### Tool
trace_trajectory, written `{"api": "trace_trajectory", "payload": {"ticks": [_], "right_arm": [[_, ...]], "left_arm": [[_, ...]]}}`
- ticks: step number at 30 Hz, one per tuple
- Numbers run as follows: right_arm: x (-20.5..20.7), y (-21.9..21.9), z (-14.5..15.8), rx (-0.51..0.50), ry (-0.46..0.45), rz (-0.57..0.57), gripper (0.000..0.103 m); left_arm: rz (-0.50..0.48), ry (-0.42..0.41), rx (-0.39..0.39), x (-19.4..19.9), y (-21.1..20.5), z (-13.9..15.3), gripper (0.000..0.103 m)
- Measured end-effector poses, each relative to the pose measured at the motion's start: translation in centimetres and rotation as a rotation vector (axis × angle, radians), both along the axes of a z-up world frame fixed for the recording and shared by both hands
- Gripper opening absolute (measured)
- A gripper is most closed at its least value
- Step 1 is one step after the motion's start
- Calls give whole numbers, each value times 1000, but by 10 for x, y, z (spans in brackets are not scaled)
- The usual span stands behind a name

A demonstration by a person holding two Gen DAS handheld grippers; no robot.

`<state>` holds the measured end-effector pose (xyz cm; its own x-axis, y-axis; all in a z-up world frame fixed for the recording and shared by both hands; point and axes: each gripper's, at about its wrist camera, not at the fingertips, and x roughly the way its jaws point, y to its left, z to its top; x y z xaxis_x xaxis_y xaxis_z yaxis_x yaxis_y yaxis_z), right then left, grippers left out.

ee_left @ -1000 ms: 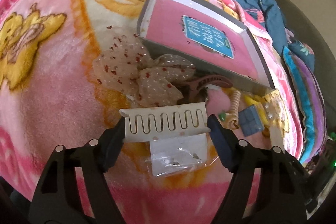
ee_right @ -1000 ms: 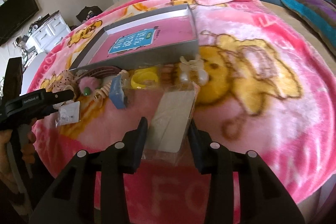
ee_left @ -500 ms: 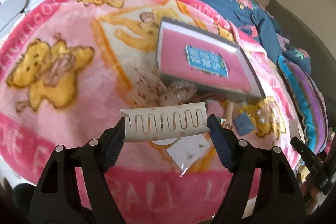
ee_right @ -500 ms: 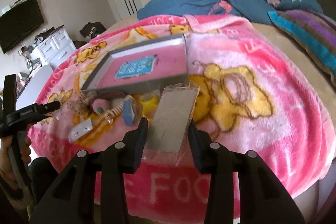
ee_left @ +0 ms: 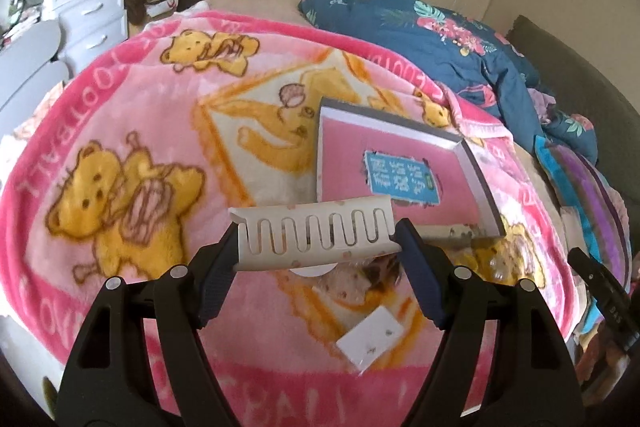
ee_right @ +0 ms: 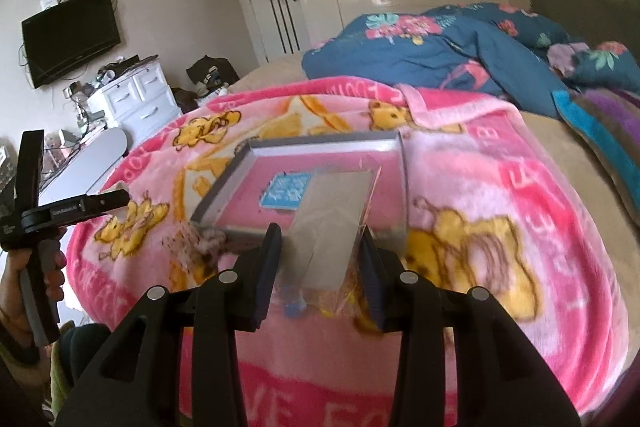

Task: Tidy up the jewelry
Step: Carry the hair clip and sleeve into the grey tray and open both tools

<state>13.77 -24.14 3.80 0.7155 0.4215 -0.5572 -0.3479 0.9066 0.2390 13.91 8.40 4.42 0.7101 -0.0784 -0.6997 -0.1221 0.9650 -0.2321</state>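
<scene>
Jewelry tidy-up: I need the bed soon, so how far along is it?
Early. The tray holds nothing visible yet. In hand: the left gripper clamps a white comb clip; the right gripper clamps a clear packet. Left: an earring card and small pieces still lying on the blanket.

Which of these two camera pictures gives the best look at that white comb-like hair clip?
The left wrist view: the white hair clip sits gripped between the left gripper fingers, its wavy teeth plainly visible. The right wrist view shows that gripper only small and side-on at the left edge; the clip cannot be made out.
</scene>
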Motion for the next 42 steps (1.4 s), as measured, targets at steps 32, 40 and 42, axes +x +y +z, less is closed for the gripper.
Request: {"api": "trace_trajectory", "payload": {"ticks": [32, 40, 42], "right_arm": [[153, 43, -33, -70, 86, 31, 37], [163, 44, -61, -83, 131, 34, 37], [163, 45, -66, -83, 140, 38, 37]], "left_arm": [[-87, 87, 43, 136, -62, -49, 68], [-119, 146, 88, 148, -68, -77, 68], [-124, 163, 86, 148, -68, -84, 68]]}}
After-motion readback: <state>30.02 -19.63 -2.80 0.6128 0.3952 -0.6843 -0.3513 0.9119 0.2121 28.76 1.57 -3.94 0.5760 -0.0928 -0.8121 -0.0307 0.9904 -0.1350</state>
